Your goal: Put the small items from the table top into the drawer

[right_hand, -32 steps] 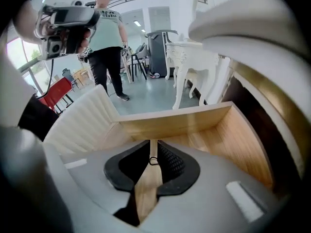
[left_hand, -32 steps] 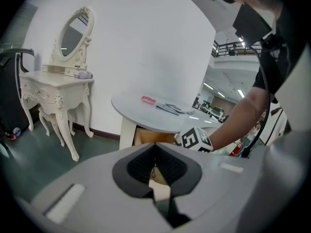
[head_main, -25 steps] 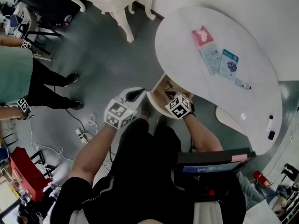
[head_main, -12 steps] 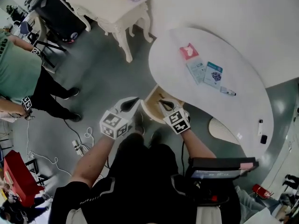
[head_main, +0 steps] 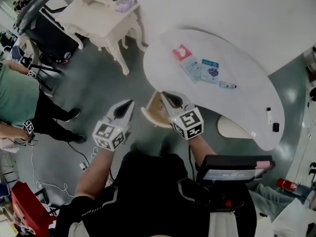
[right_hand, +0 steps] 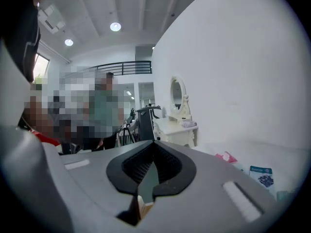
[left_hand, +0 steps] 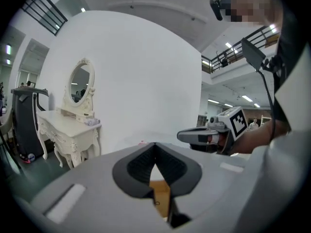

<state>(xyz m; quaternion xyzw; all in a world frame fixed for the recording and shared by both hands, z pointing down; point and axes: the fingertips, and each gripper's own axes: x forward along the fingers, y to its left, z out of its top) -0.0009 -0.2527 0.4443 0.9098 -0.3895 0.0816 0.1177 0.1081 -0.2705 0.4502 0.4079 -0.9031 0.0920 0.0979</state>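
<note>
Beyond the open drawer (head_main: 153, 111), at one o'clock from the right claw (head_main: 167, 97), a red packet (head_main: 182, 52), blue cards (head_main: 210, 71) and a pen (head_main: 227, 85) lie on the desk (head_main: 247, 102). The left claw (head_main: 127, 106) and the right are both clenched, empty. Collecting looks unstarted; next, unclench and reach the packet.
</note>
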